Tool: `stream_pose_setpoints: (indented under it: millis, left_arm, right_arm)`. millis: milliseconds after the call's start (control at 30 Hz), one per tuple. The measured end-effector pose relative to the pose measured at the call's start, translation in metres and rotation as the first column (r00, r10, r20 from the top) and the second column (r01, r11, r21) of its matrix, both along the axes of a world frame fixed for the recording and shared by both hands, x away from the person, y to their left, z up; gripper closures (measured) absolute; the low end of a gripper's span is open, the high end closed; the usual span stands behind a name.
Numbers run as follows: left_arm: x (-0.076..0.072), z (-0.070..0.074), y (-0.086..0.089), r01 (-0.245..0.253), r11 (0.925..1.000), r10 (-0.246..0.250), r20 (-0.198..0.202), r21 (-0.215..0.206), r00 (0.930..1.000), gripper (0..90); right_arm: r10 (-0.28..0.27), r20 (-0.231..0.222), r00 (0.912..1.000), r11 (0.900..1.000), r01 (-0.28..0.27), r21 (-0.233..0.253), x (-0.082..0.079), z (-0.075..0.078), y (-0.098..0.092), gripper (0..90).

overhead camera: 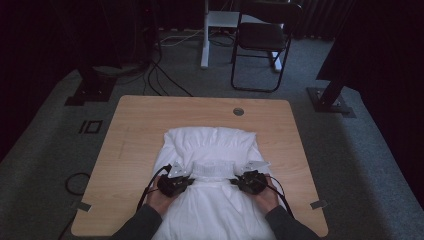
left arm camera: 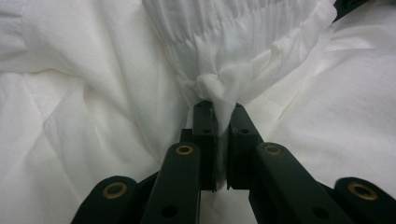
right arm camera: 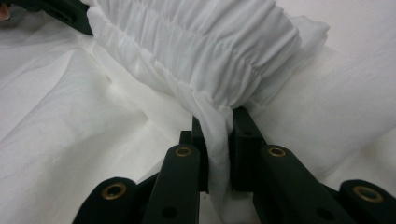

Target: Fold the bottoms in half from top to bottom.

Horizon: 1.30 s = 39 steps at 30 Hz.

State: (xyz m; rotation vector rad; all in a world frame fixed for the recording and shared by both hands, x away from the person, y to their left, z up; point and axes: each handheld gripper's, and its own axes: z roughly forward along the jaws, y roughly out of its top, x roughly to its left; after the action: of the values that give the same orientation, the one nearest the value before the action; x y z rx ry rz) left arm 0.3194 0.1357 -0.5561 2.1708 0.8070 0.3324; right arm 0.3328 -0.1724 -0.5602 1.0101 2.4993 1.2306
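White garment [overhead camera: 210,150] of thin, softly creased cotton-like cloth lies spread over the middle and near part of the pale wood-grain worktop [overhead camera: 130,130], its near end reaching that worktop's near edge; across the cloth runs a gathered elastic band [overhead camera: 214,169], tightly pleated into fine parallel ribs, raised a little above the smoother fabric around it; beyond the band the cloth is folded into a rounded, puffy rectangle. At the band's left end the left claw [left arm camera: 221,109] is clenched on a twisted nub of fabric, its flat matte-black jaws nearly together with cloth pinched between them; at the band's right end the right claw [right arm camera: 218,123] is likewise clamped on a hanging fold of the ribbed edge, white cloth running down between its jaws. Brass-coloured rivets dot the black linkage arms behind both claws; a small round grommet [overhead camera: 238,111] sits in the worktop beyond the garment.
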Motion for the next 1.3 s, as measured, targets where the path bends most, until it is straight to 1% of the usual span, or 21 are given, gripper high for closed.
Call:
stream_pose_setpoints:
  millis: [167, 233, 300, 333, 367, 400, 433, 467, 500, 533, 567, 600, 667, 733, 767, 800, 833, 867, 933, 1133, 1300]
  left_arm:
    - [0.001, -0.001, -0.001, 0.008, 0.9999, -0.008, 0.011, 0.011, 0.9999, 85.4]
    - [0.006, 0.001, -0.001, 0.008, 0.9997, -0.008, 0.005, 0.022, 1.0, 85.4]
    - [0.014, 0.003, -0.002, 0.009, 0.9989, -0.009, 0.008, 0.046, 0.9999, 85.5]
    - [0.023, 0.005, -0.002, 0.008, 0.9975, -0.009, 0.008, 0.071, 0.9999, 85.5]
    - [0.023, 0.005, -0.002, 0.008, 0.9975, -0.009, 0.008, 0.071, 0.9999, 85.4]
    - [0.034, 0.006, -0.002, 0.0, 0.9967, 0.0, 0.005, 0.081, 1.0, 85.4]
    - [0.034, 0.006, -0.002, 0.0, 0.9967, 0.0, 0.005, 0.081, 1.0, 85.4]
    - [0.044, 0.008, -0.001, -0.007, 0.9949, 0.007, 0.007, 0.1, 1.0, 85.4]
    - [0.044, 0.008, -0.001, -0.007, 0.9949, 0.007, 0.007, 0.1, 1.0, 85.4]
    - [0.054, 0.01, 0.0, -0.02, 0.993, 0.019, 0.007, 0.116, 0.9998, 85.3]
    - [0.054, 0.01, 0.0, -0.02, 0.993, 0.019, 0.007, 0.116, 0.9998, 85.2]
    - [0.063, 0.011, -0.001, -0.033, 0.9907, 0.032, 0.009, 0.132, 0.9995, 85.2]
    - [0.069, 0.012, -0.002, -0.041, 0.9895, 0.04, 0.013, 0.139, 0.9991, 85.2]
    - [0.081, 0.013, -0.003, -0.063, 0.9868, 0.062, 0.016, 0.149, 0.998, 85.2]
    - [0.081, 0.013, -0.003, -0.063, 0.9868, 0.062, 0.016, 0.149, 0.998, 85.2]
    - [0.087, 0.013, -0.003, -0.074, 0.9861, 0.072, 0.016, 0.149, 0.9972, 85.2]
    - [0.087, 0.013, -0.003, -0.074, 0.9861, 0.072, 0.016, 0.149, 0.9972, 85.2]
    - [0.093, 0.013, -0.002, -0.088, 0.9865, 0.087, 0.011, 0.138, 0.9961, 85.1]
    - [0.097, 0.013, -0.003, -0.102, 0.9868, 0.103, 0.003, 0.126, 0.9947, 84.9]
    - [0.099, 0.013, -0.003, -0.11, 0.9874, 0.112, -0.009, 0.113, 0.9937, 83.2]
    - [0.1, 0.016, -0.005, -0.107, 0.9854, 0.107, 0.001, 0.132, 0.9942, 86.6]
  right_arm:
    - [-0.003, 0.011, 0.9999, 1.0, 0.003, -0.003, 0.002, -0.002, 0.001, 83.1]
    - [-0.003, -0.005, 1.0, 1.0, 0.003, 0.013, 0.006, -0.002, 0.001, 83.0]
    - [-0.009, -0.011, 0.9999, 1.0, 0.009, 0.019, 0.011, -0.002, 0.002, 83.0]
    - [-0.018, -0.012, 0.9998, 1.0, 0.018, 0.012, 0.017, -0.001, 0.004, 83.0]
    - [-0.018, -0.012, 0.9998, 1.0, 0.018, 0.012, 0.017, -0.001, 0.004, 83.0]
    - [-0.031, -0.012, 0.9995, 1.0, 0.031, 0.004, 0.025, 0.0, 0.008, 83.0]
    - [-0.031, -0.012, 0.9995, 1.0, 0.031, 0.004, 0.025, 0.0, 0.008, 83.0]
    - [-0.039, -0.013, 0.9992, 0.999, 0.039, -0.001, 0.033, 0.001, 0.011, 82.9]
    - [-0.039, -0.013, 0.9992, 0.999, 0.039, -0.001, 0.033, 0.001, 0.011, 82.9]
    - [-0.048, -0.007, 0.9988, 0.999, 0.048, -0.009, 0.041, 0.001, 0.016, 82.8]
    - [-0.048, -0.007, 0.9988, 0.999, 0.048, -0.009, 0.041, 0.001, 0.016, 82.8]
    - [-0.054, 0.002, 0.9986, 0.998, 0.054, -0.023, 0.05, 0.002, 0.019, 82.7]
    - [-0.055, 0.011, 0.9985, 0.998, 0.055, -0.029, 0.054, 0.003, 0.02, 82.7]
    - [-0.07, 0.016, 0.9974, 0.997, 0.071, -0.043, 0.07, 0.004, 0.024, 82.6]
    - [-0.07, 0.016, 0.9974, 0.997, 0.071, -0.043, 0.07, 0.004, 0.024, 82.6]
    - [-0.083, 0.017, 0.9964, 0.995, 0.084, -0.047, 0.078, 0.005, 0.027, 82.6]
    - [-0.083, 0.017, 0.9964, 0.995, 0.084, -0.047, 0.078, 0.005, 0.027, 82.6]
    - [-0.097, 0.009, 0.9953, 0.994, 0.097, -0.044, 0.086, 0.005, 0.028, 82.6]
    - [-0.109, 0.004, 0.994, 0.993, 0.109, -0.04, 0.091, 0.005, 0.028, 82.5]
    - [-0.121, -0.012, 0.9926, 0.992, 0.12, -0.034, 0.098, 0.006, 0.029, 82.3]
    - [-0.121, -0.027, 0.9923, 0.992, 0.12, -0.045, 0.101, 0.011, 0.03, 83.2]
